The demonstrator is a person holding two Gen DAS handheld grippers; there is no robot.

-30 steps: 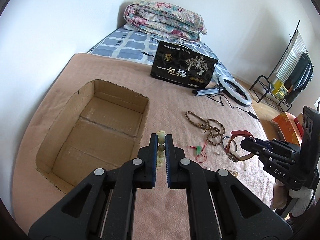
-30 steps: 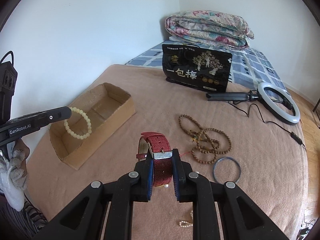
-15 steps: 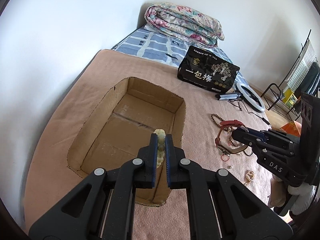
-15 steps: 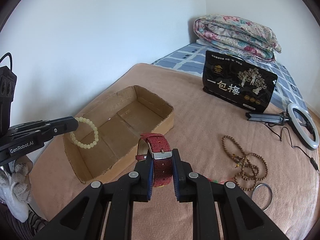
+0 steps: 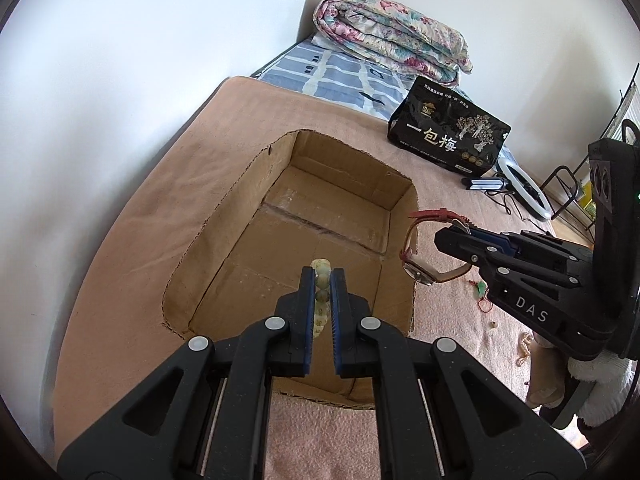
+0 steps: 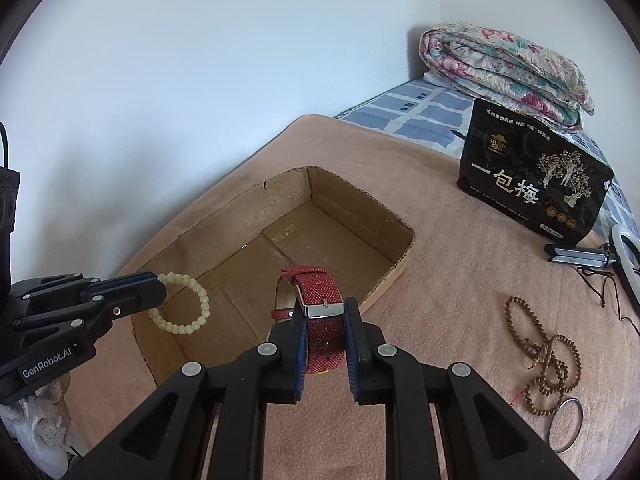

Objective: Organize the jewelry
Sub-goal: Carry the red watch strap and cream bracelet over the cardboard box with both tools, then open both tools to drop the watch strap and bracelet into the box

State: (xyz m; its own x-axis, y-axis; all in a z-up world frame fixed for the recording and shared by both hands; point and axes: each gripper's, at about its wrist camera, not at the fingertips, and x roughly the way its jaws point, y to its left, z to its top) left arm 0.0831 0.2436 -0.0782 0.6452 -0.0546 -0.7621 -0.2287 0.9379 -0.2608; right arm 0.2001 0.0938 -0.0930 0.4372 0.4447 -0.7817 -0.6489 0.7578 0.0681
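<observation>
Left gripper [image 5: 321, 285] clamps bead bracelet [image 6: 182, 304], right gripper [image 6: 325, 334] clamps red watch [image 6: 320, 312]; we judge box [image 6: 394, 270] ahead unfilled, necklace [image 6: 548, 360] at right pending

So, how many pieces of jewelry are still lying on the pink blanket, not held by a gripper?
2 clearly: a long brown wooden bead strand and a thin metal bangle beside it, both right of the cardboard box. Small bits near the right gripper may be more.
</observation>
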